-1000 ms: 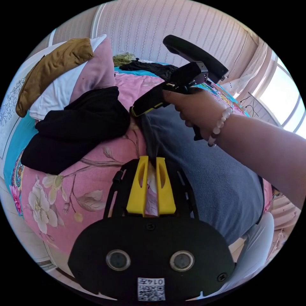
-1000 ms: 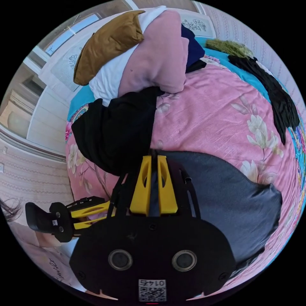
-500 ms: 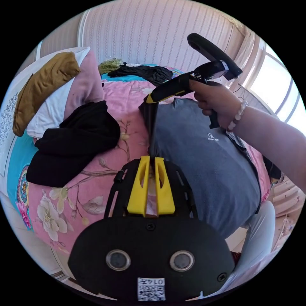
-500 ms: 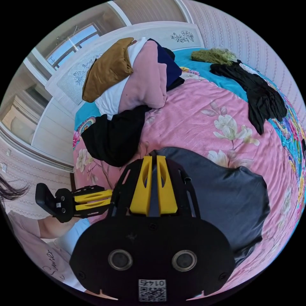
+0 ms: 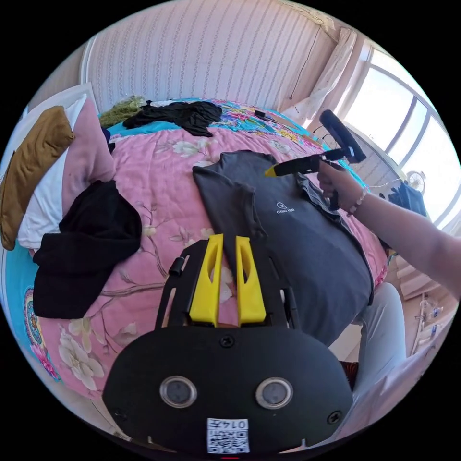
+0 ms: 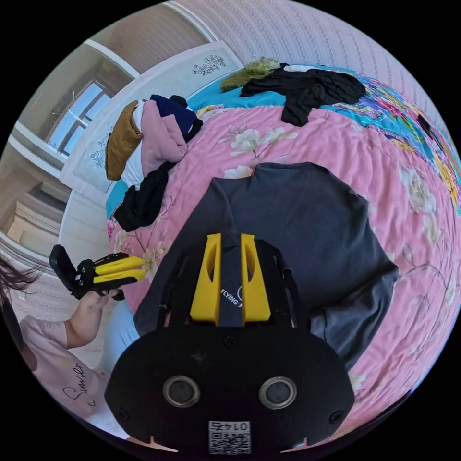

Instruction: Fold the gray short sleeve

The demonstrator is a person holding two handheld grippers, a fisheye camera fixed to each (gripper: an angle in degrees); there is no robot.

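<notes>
Left hand-held gripper (image 5: 226, 242), jaws apart, empty, above the gray shirt (image 5: 297, 235) spread on the pink bed (image 5: 163, 163); right hand-held gripper (image 6: 230, 240), jaws apart, over the shirt; black clothes (image 5: 86, 245) beside the shirt.

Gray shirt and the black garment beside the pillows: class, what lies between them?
Bare pink floral bedcover separates the gray shirt from the black garment, seen in the left gripper view.
</notes>
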